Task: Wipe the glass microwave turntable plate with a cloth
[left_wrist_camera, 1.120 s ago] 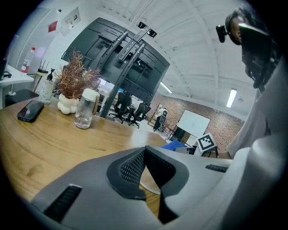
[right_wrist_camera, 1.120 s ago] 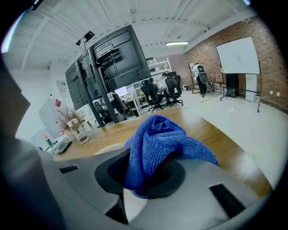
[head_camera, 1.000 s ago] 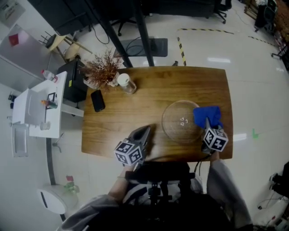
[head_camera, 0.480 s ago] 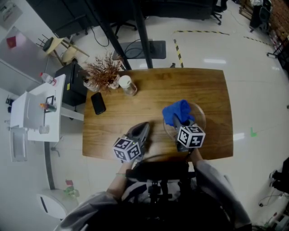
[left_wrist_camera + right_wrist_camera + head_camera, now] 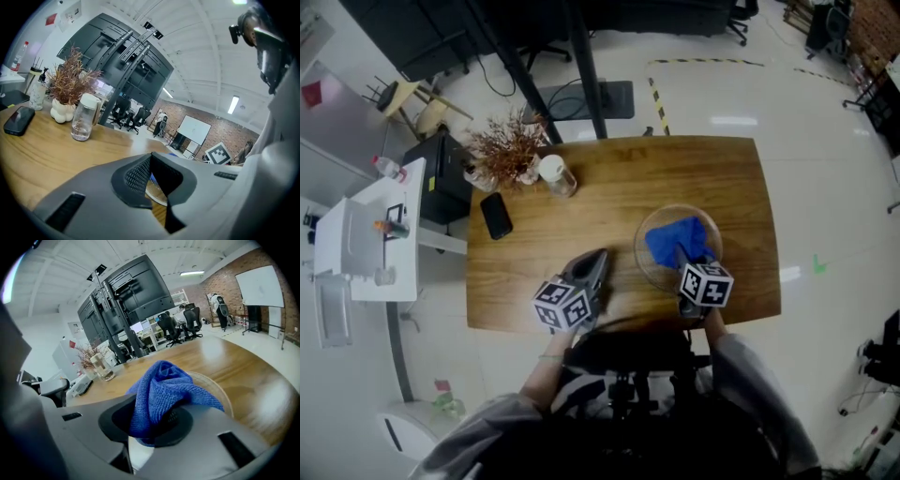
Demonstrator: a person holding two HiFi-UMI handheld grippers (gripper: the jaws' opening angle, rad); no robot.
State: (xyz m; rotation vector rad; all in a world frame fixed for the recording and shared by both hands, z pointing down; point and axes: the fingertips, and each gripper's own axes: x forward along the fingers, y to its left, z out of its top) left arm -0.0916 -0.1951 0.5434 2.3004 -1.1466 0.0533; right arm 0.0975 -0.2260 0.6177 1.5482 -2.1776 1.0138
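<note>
Plainly, the blue cloth (image 5: pixel 164 385) is soft and light; it bunches in the right claw (image 5: pixel 154 427), which is clamped on a fold of it and holds it over the middle of the glass plate (image 5: pixel 649 267). The plate lies flat on the wooden surface (image 5: pixel 581 187), and being glass it looks stiff, smooth, likely to slide and breakable, so I judge it best steadied at its rim. The left claw (image 5: pixel 592 264), its jaws together on nothing, lies just beside the plate's left edge.
</note>
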